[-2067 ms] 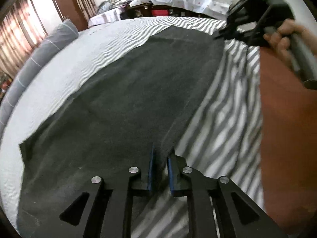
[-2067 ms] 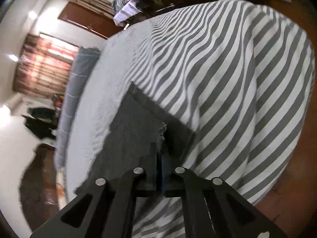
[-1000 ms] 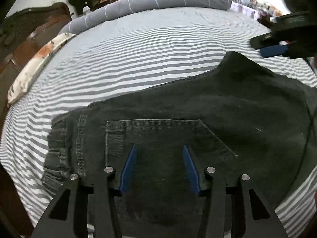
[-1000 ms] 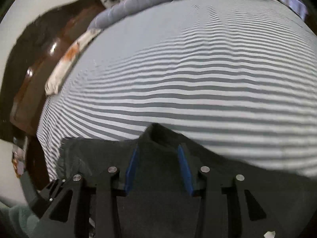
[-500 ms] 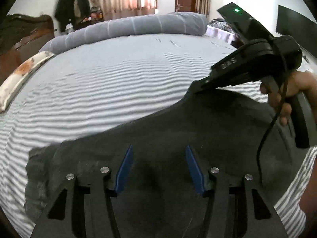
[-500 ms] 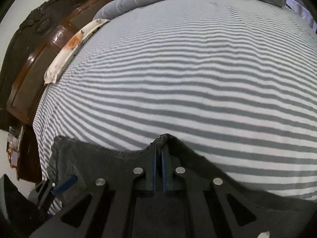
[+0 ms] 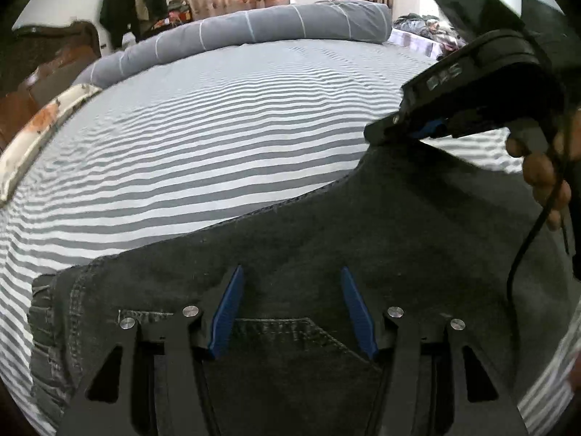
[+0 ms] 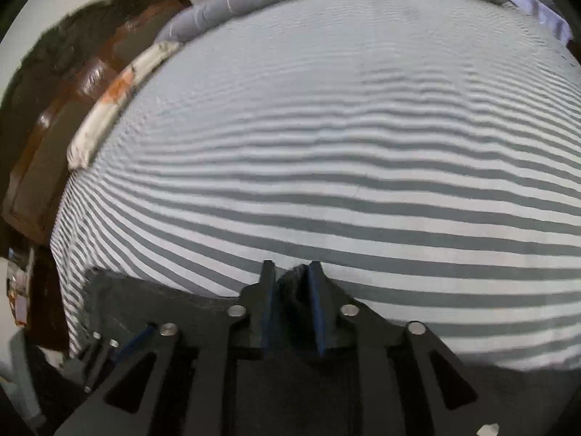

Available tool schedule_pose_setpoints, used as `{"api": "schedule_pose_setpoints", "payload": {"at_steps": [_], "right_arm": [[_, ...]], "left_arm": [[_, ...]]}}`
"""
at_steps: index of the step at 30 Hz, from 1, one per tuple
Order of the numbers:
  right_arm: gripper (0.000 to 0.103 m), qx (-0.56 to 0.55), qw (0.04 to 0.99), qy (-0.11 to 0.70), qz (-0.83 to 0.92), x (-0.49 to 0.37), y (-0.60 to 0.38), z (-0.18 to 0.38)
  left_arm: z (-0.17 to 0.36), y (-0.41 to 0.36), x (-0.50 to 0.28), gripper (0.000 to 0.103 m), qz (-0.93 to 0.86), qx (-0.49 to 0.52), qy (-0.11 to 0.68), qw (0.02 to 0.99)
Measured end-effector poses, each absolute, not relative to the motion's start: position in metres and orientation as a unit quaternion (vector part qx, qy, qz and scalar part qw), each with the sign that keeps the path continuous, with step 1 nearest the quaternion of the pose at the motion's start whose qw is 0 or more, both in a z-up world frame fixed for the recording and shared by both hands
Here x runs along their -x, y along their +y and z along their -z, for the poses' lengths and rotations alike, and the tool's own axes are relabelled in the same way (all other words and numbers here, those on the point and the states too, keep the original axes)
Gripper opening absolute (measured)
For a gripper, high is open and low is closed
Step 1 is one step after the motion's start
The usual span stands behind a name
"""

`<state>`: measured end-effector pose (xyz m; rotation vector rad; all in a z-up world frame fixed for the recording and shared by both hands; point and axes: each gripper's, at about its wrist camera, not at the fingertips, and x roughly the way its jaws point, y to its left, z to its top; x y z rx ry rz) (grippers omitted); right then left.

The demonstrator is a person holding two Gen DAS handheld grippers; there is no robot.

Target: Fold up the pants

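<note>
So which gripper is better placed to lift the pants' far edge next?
Right, probably: the right gripper has a pants edge peak between its opening jaws; the left gripper hangs open over flat denim.

Your right hand (image 7: 544,167) shows only its fingers, the rest cut off at the left wrist view's edge. The pants (image 7: 363,247) run off the bottom of both views behind your gripper frames. In the blurred right wrist view, the bed's (image 8: 326,145) far stripes smear together, perhaps from motion.

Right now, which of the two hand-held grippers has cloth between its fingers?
The right hand-held gripper: a peak of the dark pants sits between its opening jaws. The left hand-held gripper is open above flat cloth.
</note>
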<state>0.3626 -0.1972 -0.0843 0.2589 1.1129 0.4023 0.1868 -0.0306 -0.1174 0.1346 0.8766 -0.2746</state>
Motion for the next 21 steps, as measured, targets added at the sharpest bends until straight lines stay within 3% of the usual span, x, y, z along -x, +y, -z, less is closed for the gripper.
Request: {"api": "schedule_pose_setpoints", "payload": {"at_steps": [6,15,21], "right_arm": [[0.023,-0.145,0.834,0.502,-0.176,-0.312,-0.234,0.059],[0.023,-0.155,0.822,0.536,-0.116,-0.285,-0.277,0.103],[0.018,-0.186,0.831,0.513,-0.104,-0.309,-0.292,0.111]], "left_arm": [[0.095,-0.050,-0.164,0.057,0.180,-0.083,0.397,0.896],[0.116,-0.091,-0.163,0.057,0.217,-0.103,0.436,0.867],[0.121,-0.093,-0.190,0.066,0.177,-0.105,0.440,0.874]]}}
